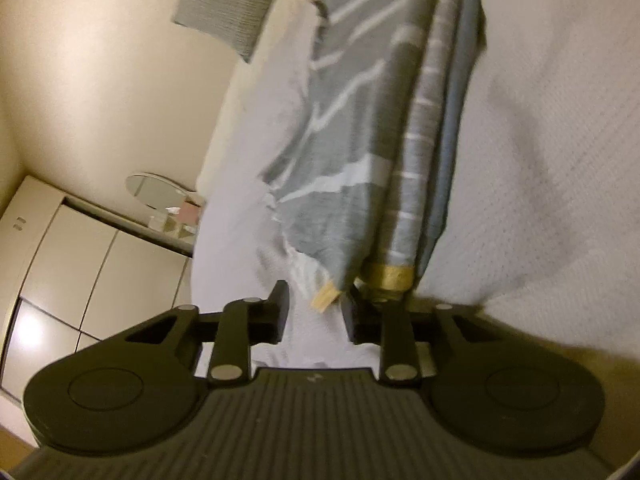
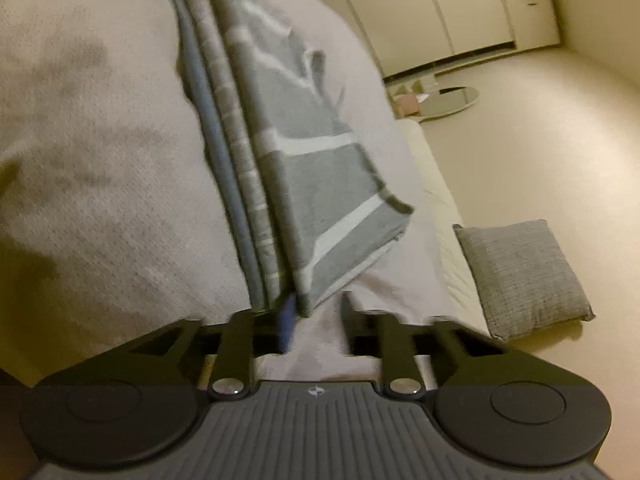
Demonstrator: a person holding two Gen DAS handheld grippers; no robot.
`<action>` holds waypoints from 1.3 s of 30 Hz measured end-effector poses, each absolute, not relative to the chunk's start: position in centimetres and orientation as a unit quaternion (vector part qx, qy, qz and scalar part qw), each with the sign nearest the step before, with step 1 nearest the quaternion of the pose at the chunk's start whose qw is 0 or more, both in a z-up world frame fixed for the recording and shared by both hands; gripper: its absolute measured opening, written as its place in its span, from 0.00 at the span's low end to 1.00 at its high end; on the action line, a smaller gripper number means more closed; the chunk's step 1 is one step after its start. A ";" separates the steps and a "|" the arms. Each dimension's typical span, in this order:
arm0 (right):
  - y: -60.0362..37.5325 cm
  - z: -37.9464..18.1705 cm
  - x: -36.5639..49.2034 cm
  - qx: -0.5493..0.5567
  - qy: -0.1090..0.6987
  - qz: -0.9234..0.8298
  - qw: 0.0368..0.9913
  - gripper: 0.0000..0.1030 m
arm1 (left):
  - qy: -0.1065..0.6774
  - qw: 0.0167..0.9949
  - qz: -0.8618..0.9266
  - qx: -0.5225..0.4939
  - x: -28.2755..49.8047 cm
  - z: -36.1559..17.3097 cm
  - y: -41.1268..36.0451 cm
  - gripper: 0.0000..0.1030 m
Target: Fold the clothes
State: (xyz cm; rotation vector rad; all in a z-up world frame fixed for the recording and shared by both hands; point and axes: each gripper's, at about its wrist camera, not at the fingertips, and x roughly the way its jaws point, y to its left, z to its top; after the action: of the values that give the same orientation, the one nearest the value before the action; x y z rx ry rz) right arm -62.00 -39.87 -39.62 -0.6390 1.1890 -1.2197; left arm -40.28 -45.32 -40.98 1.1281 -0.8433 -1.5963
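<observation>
Stretching between your two grippers is a grey knitted garment with pale stripes (image 1: pixel 352 128), doubled into several layers and hanging over the white textured bed cover (image 1: pixel 540 128). In the left wrist view it runs from the fingers up toward 12 o'clock; in the right wrist view it climbs toward 11 o'clock.

Your left gripper (image 1: pixel 314 316) stands with its fingers parted, and a mustard-yellow hem edge (image 1: pixel 390 278) sits against the finger at 1 o'clock. Whether anything is truly pinched there, I cannot tell. Your right gripper (image 2: pixel 316 320) also shows a gap between its fingers, with the folded edge bunched at its 11 o'clock finger beside a blue pad; again, the grip itself is not clear.

The fabric looks soft, light and floppy, so I judge it sags wherever it goes unsupported, and the stacked layers may slide apart. Take hold at the thick corners, through all layers together.

A grey woven cushion (image 2: pixel 524 276) lies at 3 o'clock on the floor.
</observation>
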 end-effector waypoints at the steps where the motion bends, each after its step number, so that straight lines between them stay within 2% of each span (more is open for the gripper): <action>1: -39.7 -39.4 -62.0 -0.278 0.510 -0.530 0.618 0.33 | -0.355 0.484 -0.655 0.459 -40.3 -41.0 -44.8 0.29; 8: -40.5 -39.9 -60.9 -0.289 0.515 -0.521 0.616 0.29 | -0.413 0.446 -0.645 0.463 -41.6 -42.1 -43.4 0.31; 10: -41.0 -40.1 -60.9 -0.289 0.520 -0.519 0.614 0.16 | -0.416 0.441 -0.646 0.465 -41.8 -42.1 -43.6 0.28; 11: -41.4 -40.1 -60.9 -0.283 0.522 -0.519 0.615 0.12 | -0.415 0.436 -0.647 0.467 -41.9 -42.2 -43.8 0.19; 12: -41.7 -40.0 -61.0 -0.277 0.524 -0.519 0.616 0.00 | -0.413 0.434 -0.649 0.470 -41.9 -42.2 -44.1 0.11; 14: -41.9 -39.6 -61.2 -0.263 0.521 -0.524 0.620 0.00 | -0.407 0.438 -0.651 0.468 -41.8 -41.9 -44.1 0.05; 17: -41.0 -38.3 -61.4 -0.256 0.495 -0.545 0.626 0.00 | -0.393 0.445 -0.660 0.461 -41.7 -41.7 -43.7 0.05; 26: -41.0 -40.6 -61.0 -0.260 0.518 -0.526 0.623 0.00 | -0.370 0.444 -0.665 0.473 -41.5 -42.7 -43.8 0.04; 35: -39.8 -40.0 -61.7 -0.236 0.518 -0.546 0.615 0.00 | -0.253 0.499 -0.697 0.448 -39.5 -40.4 -42.5 0.05; 39: -38.8 -37.4 -62.8 -0.144 0.464 -0.600 0.636 0.00 | -0.202 0.532 -0.707 0.420 -38.0 -38.8 -41.1 0.07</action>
State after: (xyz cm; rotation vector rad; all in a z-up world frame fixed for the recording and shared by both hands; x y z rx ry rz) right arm -62.80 -38.78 -37.40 -0.3288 1.0603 -1.3712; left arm -38.01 -41.14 -38.82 1.0014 -0.4820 -1.6873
